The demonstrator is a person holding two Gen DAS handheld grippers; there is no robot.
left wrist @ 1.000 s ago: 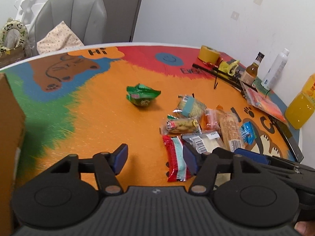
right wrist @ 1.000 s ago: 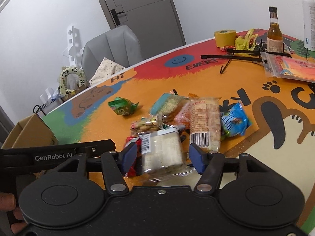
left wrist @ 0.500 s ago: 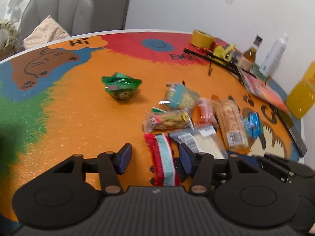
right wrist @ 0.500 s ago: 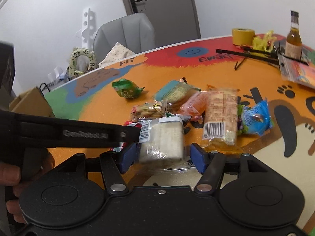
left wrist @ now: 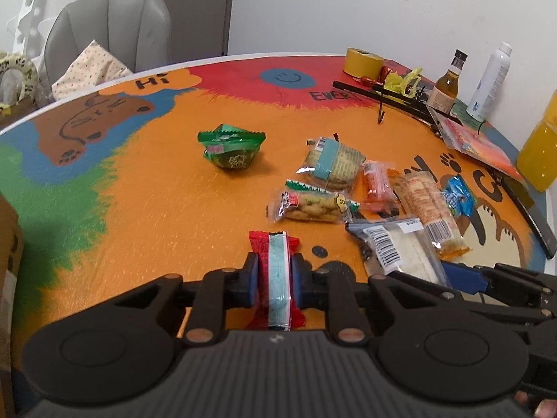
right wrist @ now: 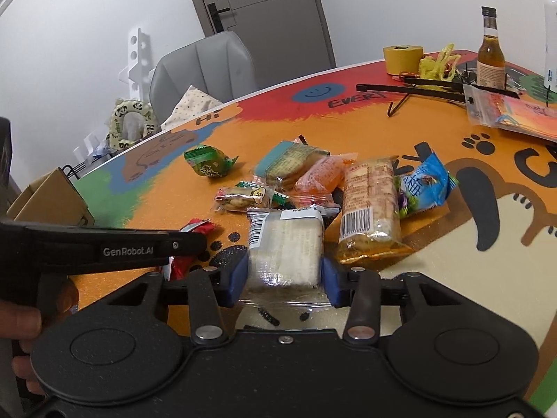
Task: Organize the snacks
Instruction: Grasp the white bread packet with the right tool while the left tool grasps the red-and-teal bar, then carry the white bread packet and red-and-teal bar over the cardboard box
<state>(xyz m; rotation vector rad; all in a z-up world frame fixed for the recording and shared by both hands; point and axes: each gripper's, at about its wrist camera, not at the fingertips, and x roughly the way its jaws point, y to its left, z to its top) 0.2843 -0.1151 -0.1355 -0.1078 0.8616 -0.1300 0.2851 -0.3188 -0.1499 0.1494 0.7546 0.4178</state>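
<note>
left gripper [left wrist: 275,275]: blue pads pressed against both sides of the red wrapper with the pale blue stripe [left wrist: 277,271]; so it's clamped on it; the pack runs lengthwise between the fingers and sits low over the orange part of the table [left wrist: 167,202]

right gripper [right wrist: 283,273]: blue pads touching both sides of the clear-wrapped white sandwich pack [right wrist: 283,244]; closed around it as far as the pack allows; the barcode end points away from the camera

rest of the snack pile: right ahead of both grippers; peanut pack [left wrist: 310,206] just beyond the red wrapper; cracker pack with a teal band [left wrist: 332,162] behind that; little orange packet [left wrist: 377,186] beside it; long biscuit pack with a barcode [right wrist: 369,203] lying next to the sandwich pack, looks like it's touching it; blue candy bag [right wrist: 426,184] tucked against the biscuit pack's far side

loner: green foil snack bag [left wrist: 231,149] sitting by itself, well apart from the pile, toward the brown bear drawing

cardboard box [right wrist: 52,198]: off at the left edge of the table

back of the table: yellow tape roll [left wrist: 362,62]; brown glass bottle [left wrist: 447,83]; white spray bottle [left wrist: 489,78]; orange juice bottle [left wrist: 538,153] at the far right

behind the table: grey chair [left wrist: 111,31] with a dotted cushion on it
</note>
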